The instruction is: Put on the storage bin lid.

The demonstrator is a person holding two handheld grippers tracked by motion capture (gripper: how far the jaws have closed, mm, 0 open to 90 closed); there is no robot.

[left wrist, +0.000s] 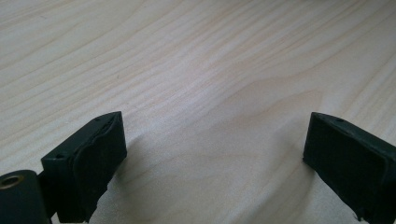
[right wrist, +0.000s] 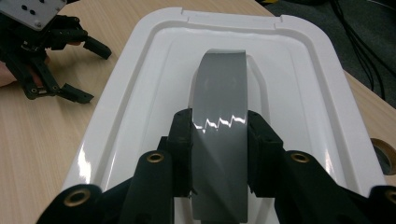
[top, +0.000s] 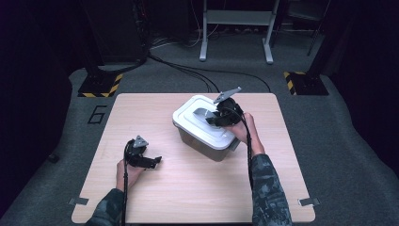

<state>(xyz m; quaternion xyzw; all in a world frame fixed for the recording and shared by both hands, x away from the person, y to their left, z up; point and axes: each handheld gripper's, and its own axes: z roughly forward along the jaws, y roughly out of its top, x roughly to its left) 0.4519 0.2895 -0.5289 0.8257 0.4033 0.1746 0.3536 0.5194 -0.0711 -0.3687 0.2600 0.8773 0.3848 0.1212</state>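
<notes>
A grey storage box (top: pixel 207 146) with a white lid (top: pixel 190 118) stands near the middle of the wooden table (top: pixel 188 188). The lid (right wrist: pixel 299 70) carries a grey arched handle (right wrist: pixel 219 88) along its centre. My right gripper (right wrist: pixel 219 154) is shut on that handle, one jaw on each side; in the high view the right gripper (top: pixel 221 117) sits on top of the lid. My left gripper (top: pixel 153 161) rests low over bare table to the box's left, open, with nothing between its jaws (left wrist: pixel 212 154). It also appears far off as the left gripper (right wrist: pixel 77 70) in the right gripper view.
The table's right half and front are bare wood. A round hole (right wrist: pixel 385 154) in the tabletop lies beside the box. Cables (top: pixel 188 70), stand bases with yellow-black tape (top: pixel 101 84) and a metal frame (top: pixel 235 28) are on the floor beyond the table.
</notes>
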